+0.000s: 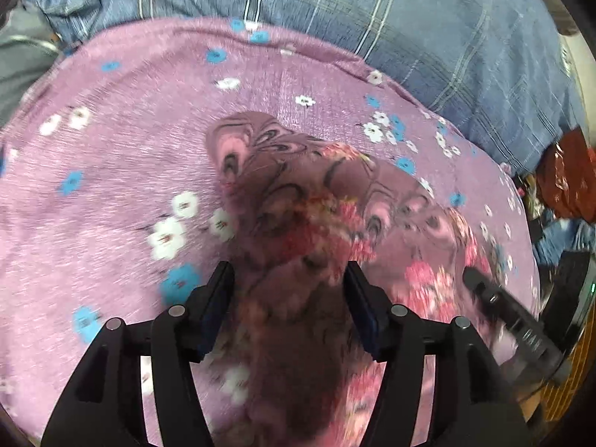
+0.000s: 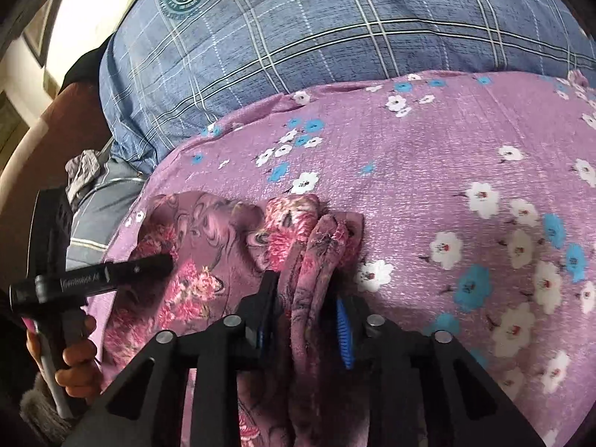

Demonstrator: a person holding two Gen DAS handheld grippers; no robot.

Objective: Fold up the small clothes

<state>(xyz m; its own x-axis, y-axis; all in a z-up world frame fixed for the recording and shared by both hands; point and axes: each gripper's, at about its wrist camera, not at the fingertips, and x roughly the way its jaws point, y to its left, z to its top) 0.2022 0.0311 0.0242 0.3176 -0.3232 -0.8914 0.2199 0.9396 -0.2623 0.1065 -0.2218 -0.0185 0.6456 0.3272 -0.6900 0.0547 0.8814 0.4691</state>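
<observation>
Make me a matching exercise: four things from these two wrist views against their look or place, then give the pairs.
1. bedsheet
2. small garment
3. plaid quilt
4. right gripper

A. blue with pale check lines
B. mauve, pink roses and swirls
C. astride a bunched fold of cloth
D. purple, white and blue flowers

Pairs: 1-D, 2-B, 3-A, 4-C

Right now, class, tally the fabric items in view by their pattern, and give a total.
Mauve rose-print garment: 1
Purple sheet with blue and white flowers: 1
Blue plaid bedding: 1
Total: 3
</observation>
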